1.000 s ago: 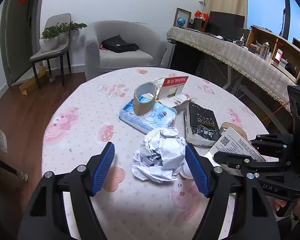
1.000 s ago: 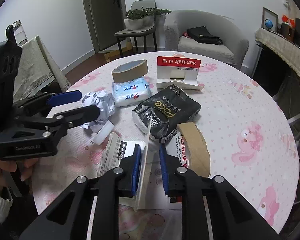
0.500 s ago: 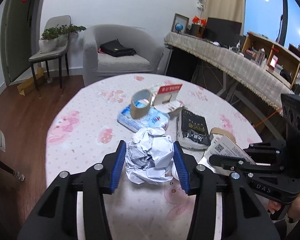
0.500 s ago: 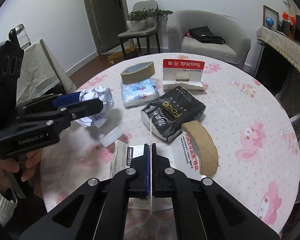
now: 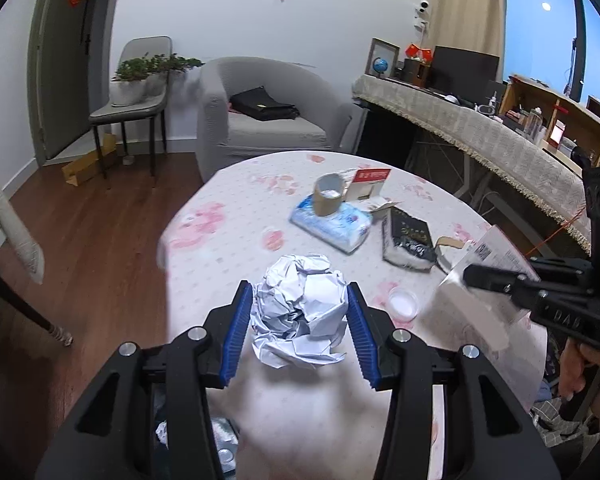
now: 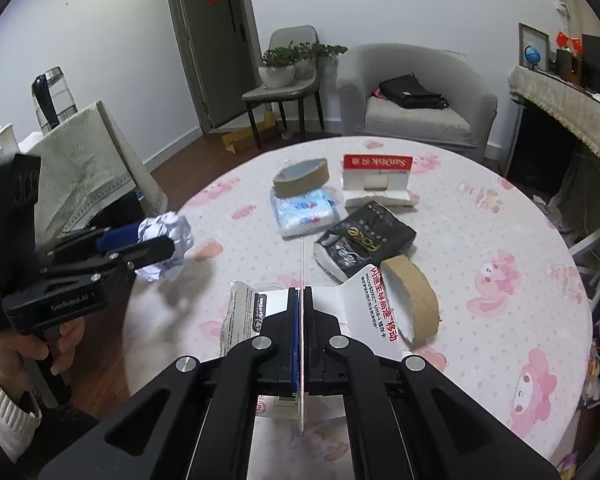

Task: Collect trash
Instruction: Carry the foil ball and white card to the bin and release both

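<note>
My left gripper [image 5: 300,312] is shut on a crumpled white paper ball [image 5: 300,316] and holds it lifted above the near left edge of the round table [image 5: 228,240]; the ball also shows in the right wrist view [image 6: 166,242]. My right gripper [image 6: 300,300] is shut on a thin clear plastic and card package [image 6: 301,264], held edge-on above the table; the package shows in the left wrist view [image 5: 484,284]. On the table lie a white torn card package [image 6: 364,304], a black bag [image 6: 364,236], a tissue pack [image 6: 304,212] and cardboard tape rolls [image 6: 300,176].
A red-topped SanDisk card [image 6: 378,176] stands at the back of the table. A small clear lid [image 5: 402,302] lies near the front. A bin with trash [image 5: 220,440] shows below the left gripper. A grey armchair [image 5: 260,120] and a chair stand behind.
My left gripper closed on the paper ball and lifted it back off the table. My right gripper closed on the thin package and raised it.
</note>
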Tool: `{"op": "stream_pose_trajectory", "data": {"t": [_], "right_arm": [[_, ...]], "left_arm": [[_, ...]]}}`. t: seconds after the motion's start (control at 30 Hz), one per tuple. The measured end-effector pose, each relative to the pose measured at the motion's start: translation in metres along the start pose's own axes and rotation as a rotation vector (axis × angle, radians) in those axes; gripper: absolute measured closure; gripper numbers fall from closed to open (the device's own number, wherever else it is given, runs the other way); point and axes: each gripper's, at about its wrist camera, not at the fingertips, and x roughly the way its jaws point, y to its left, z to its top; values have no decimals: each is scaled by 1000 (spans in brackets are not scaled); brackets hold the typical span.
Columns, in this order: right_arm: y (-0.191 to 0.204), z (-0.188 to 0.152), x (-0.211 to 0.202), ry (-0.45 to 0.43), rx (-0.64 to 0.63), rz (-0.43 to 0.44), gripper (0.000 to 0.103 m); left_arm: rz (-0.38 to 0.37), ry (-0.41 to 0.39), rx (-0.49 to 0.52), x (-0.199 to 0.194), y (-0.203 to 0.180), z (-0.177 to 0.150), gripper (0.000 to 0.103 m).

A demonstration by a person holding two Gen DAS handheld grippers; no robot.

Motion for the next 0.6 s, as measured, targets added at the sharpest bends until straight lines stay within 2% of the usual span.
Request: {"op": "stream_pose_trajectory", "data": {"t": [0.37,0.6], "right_arm": [[43,7,5,-15,-42,52,102],[74,19,22,-12,-65,85,102]], "left_arm": [[111,7,-25,-25,42,-20,53],[160,50,-79,-28,87,-39,53]]}}
